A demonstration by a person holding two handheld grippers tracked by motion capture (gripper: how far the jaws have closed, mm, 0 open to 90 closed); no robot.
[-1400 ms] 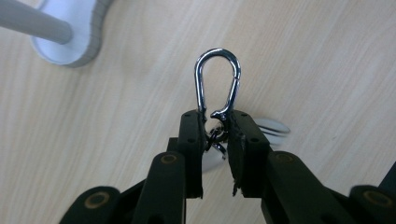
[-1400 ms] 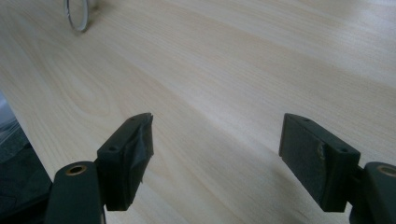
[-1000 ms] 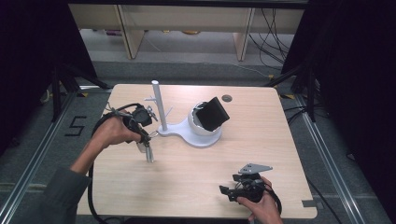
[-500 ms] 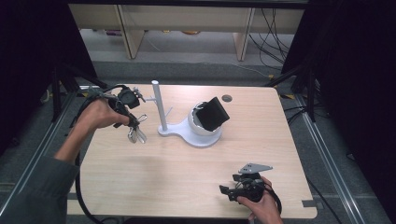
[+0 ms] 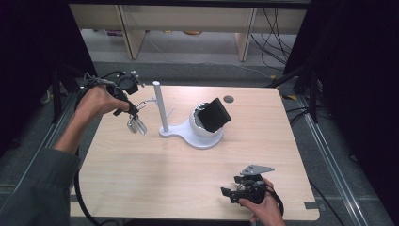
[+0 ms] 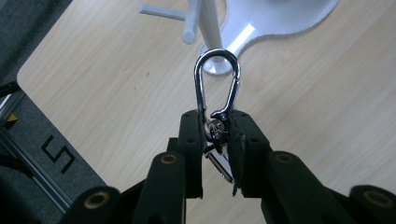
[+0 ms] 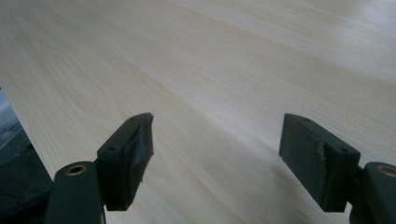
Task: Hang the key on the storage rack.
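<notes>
Carabiner (image 6: 217, 84) with keys, clamped in the left gripper (image 6: 217, 135), hangs above the table's (image 5: 155, 174) far-left edge, just left of the white stand (image 5: 162, 110); the right gripper (image 7: 217, 149) gapes empty near the near-right edge.

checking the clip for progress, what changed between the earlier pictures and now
The left tool, shut on the carabiner with keys, has risen off the table and moved toward the far left edge, carrying the bunch along; it now hangs beside the white stand. The right tool stayed open at the near edge, and the stand stayed put.
</notes>
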